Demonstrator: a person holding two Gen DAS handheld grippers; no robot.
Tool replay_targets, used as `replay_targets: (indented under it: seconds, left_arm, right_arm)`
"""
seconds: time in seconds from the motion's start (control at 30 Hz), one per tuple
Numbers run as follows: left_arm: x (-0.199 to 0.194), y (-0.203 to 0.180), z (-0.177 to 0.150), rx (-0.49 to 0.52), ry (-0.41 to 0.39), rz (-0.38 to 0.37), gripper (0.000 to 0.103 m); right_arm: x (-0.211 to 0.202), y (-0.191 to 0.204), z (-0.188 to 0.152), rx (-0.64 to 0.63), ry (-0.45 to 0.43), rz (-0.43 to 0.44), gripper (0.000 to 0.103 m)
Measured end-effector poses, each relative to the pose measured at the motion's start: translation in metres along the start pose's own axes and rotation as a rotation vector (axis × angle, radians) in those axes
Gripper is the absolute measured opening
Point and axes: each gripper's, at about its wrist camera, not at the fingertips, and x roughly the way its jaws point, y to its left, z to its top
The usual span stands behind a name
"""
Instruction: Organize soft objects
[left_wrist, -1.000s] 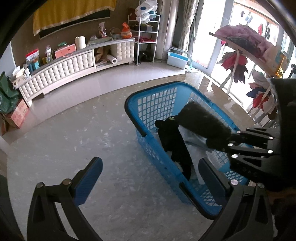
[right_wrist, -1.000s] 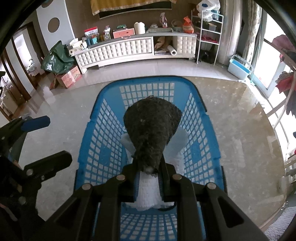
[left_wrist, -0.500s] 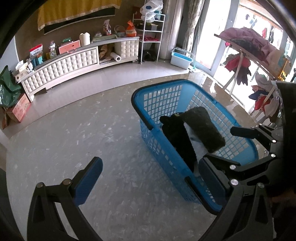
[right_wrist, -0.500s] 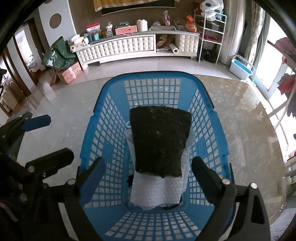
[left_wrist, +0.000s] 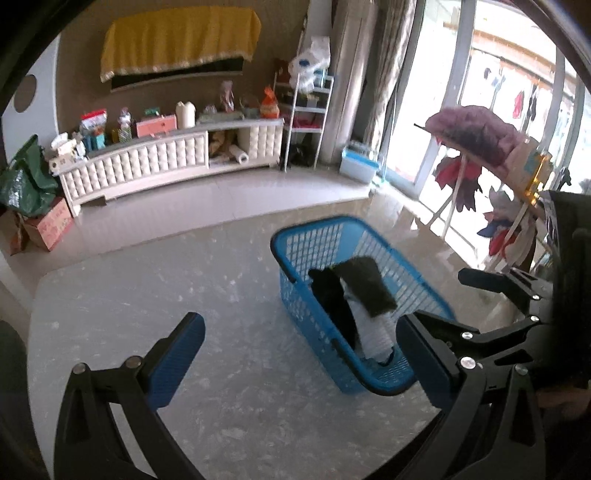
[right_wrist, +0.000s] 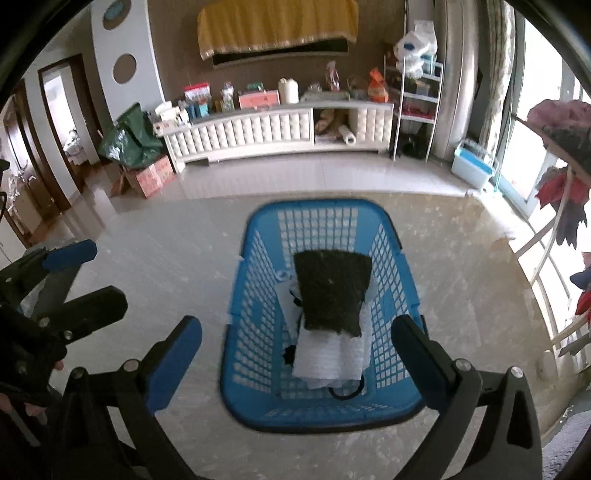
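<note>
A: What is lying in the blue laundry basket (right_wrist: 258, 317) on the marble floor (right_wrist: 155, 258)?

B: A dark fuzzy cloth (right_wrist: 330, 291) is resting on a folded white towel (right_wrist: 328, 356); a black garment (left_wrist: 332, 302) is lying beside them (mostly hidden in the right wrist view).

A: And the tongs?

B: The right gripper (right_wrist: 295, 354) is hanging above the basket, its jaws having just been opening, now spread wide with nothing clamped. The left gripper (left_wrist: 301, 354) is standing apart too, empty, over bare floor beside the basket.

A: Any writing?

B: Labels on the clutter topping the white tufted cabinet (right_wrist: 273, 129) are blurring beyond reading; the clothes rack (left_wrist: 480, 147) is being cut off at the frame's edge.
</note>
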Motion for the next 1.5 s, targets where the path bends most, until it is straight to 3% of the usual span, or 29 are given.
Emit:
replay_targets:
  seconds: [0.17,0.3,0.53,0.93,1.5]
  left_arm:
    - [-0.052,-0.001,-0.003,0.006,-0.093,0.087,0.103]
    - [-0.089,0.002,-0.009,-0.001,-0.131,0.083,0.103]
    - [-0.137,0.008,-0.023,-0.022,-0.203,0.175,0.103]
    - [-0.163,0.021,-0.042,-0.056,-0.213,0.25,0.103]
    - [-0.172,0.016,-0.046,-0.05,-0.237,0.256,0.103]
  right_arm:
    - [-0.038,0.018,-0.001,-0.018,-0.095,0.001,0.103]
    - [-0.062,0.036,-0.004,-0.031,-0.162,0.002,0.103]
    - [-0.092,0.067,-0.006,-0.062,-0.246,0.004,0.103]
    - [-0.089,0.099,-0.012,-0.109,-0.259,0.0,0.103]
    - [-0.095,0.105,-0.016,-0.112,-0.266,0.006,0.103]
